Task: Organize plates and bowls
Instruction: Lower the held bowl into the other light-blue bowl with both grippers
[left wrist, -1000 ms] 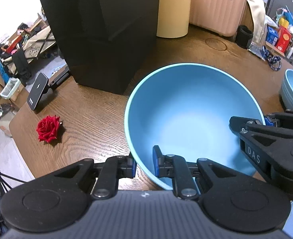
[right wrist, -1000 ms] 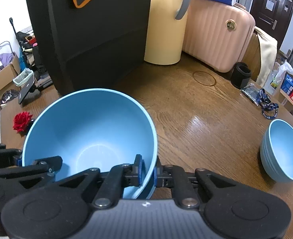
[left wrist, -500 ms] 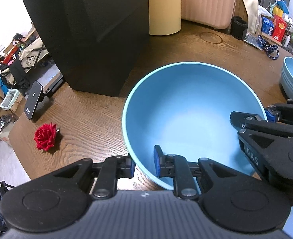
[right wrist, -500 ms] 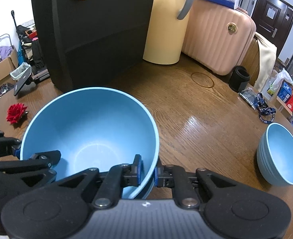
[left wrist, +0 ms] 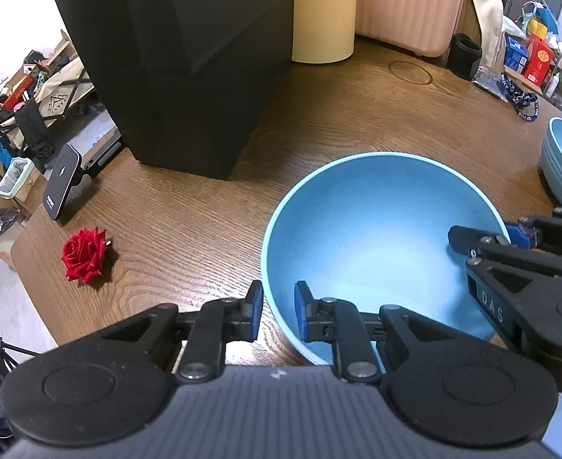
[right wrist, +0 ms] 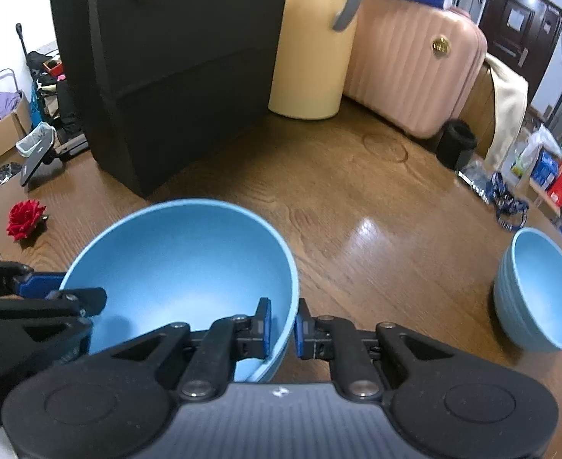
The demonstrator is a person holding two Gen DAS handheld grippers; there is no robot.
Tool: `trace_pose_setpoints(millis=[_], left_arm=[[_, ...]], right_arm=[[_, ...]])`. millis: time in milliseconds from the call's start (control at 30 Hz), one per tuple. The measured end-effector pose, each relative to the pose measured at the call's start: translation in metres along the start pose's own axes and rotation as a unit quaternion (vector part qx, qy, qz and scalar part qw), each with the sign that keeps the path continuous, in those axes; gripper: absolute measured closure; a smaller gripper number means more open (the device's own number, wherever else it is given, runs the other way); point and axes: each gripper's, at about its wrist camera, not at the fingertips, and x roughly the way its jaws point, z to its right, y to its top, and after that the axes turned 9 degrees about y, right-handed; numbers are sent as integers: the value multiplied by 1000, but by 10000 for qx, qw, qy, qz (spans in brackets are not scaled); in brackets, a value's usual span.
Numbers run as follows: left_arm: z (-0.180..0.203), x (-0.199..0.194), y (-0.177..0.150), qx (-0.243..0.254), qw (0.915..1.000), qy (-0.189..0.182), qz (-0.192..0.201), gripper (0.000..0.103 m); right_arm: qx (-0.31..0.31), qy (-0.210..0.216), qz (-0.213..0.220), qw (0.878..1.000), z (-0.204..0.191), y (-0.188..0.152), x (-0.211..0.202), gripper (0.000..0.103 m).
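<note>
A: Where is the large blue bowl (left wrist: pixel 380 237)?

B: Over the bench (left wrist: pixel 204 222), well left of the stack of blue bowls (right wrist: pixel 541 294). The left tool (left wrist: pixel 277 306) pinches its near-left rim; the right tool (right wrist: pixel 281 325) pinches the opposite rim, both narrow.

A: Which step?

B: Apparently a two-handed carry. Next, the bowl likely needs moving level toward the stack, then lowering squarely before either grip loosens.

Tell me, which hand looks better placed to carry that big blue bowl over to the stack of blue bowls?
Probably the right gripper: it grips the big bowl's rim on the side toward the stack. The left gripper clamps the opposite rim.
</note>
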Motion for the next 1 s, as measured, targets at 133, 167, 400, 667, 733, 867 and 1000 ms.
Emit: trace_pose_setpoints(millis=[133, 167, 400, 667, 733, 867, 1000], left_arm=[[-3, -1, 0, -56, 10000, -5, 19, 86], [-4, -2, 1, -72, 10000, -2, 28, 86], [-9, -1, 3, -147, 9999, -36, 28, 87], [-10, 0, 3, -193, 9997, -143, 1, 93], [-11, -2, 3, -213, 9997, -146, 31, 93], [-11, -7, 3, -190, 9996, -125, 143, 93], [-10, -10, 3, -135, 9996, -100, 206, 93]], right_arm=[[216, 115, -1, 9997, 5, 1, -2, 88], [274, 151, 7, 9995, 6, 1, -4, 88], [447, 326, 95, 9984, 8, 0, -22, 84], [596, 355, 101, 9975, 13, -2, -27, 93], [654, 365, 112, 9971, 14, -3, -25, 94], [699, 379, 141, 9967, 15, -5, -22, 94], [667, 334, 112, 9971, 14, -8, -17, 94]])
